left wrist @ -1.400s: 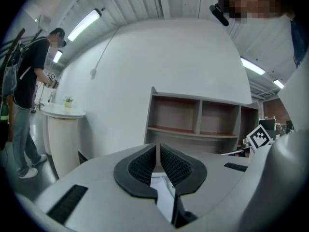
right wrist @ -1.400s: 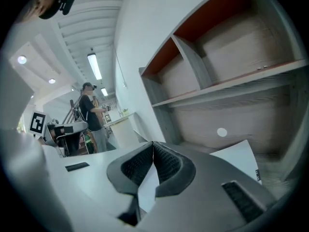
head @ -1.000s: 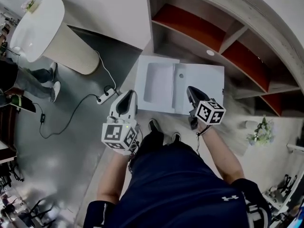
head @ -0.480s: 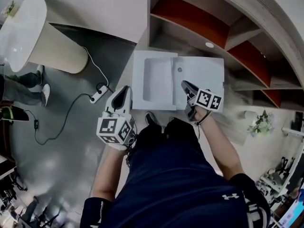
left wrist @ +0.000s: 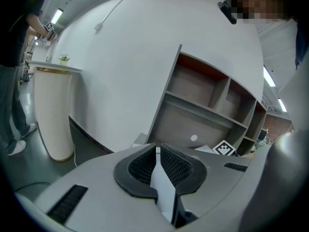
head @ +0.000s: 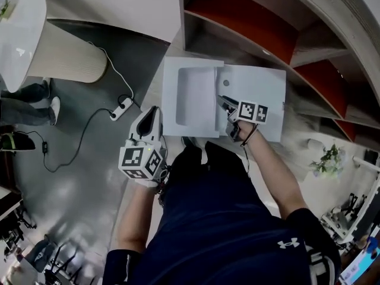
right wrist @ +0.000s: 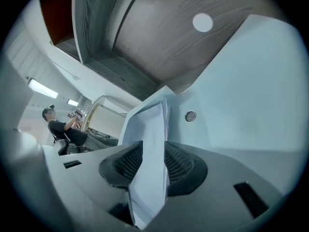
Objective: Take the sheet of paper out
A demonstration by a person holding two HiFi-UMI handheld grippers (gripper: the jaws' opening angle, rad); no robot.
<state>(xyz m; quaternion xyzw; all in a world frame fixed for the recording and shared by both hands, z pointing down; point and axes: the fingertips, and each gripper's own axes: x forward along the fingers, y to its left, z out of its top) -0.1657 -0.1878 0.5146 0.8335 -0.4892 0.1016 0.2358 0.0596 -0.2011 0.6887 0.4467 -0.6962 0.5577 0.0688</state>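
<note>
Our right gripper [head: 224,103] has just been opening its jaws loosely around the sheet of paper [right wrist: 152,129] in the white case [head: 261,88], so we judge pulling remains; the left gripper [head: 151,114] has its jaws together.

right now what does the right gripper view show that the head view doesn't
Only the right gripper view: sheets of paper standing between the right gripper's tongs, which have just been opening. Only the head view: the left gripper, a power strip on the floor, a white pedestal table and a potted plant. Both: the white box with its round button, and the wooden shelf behind it.
</note>
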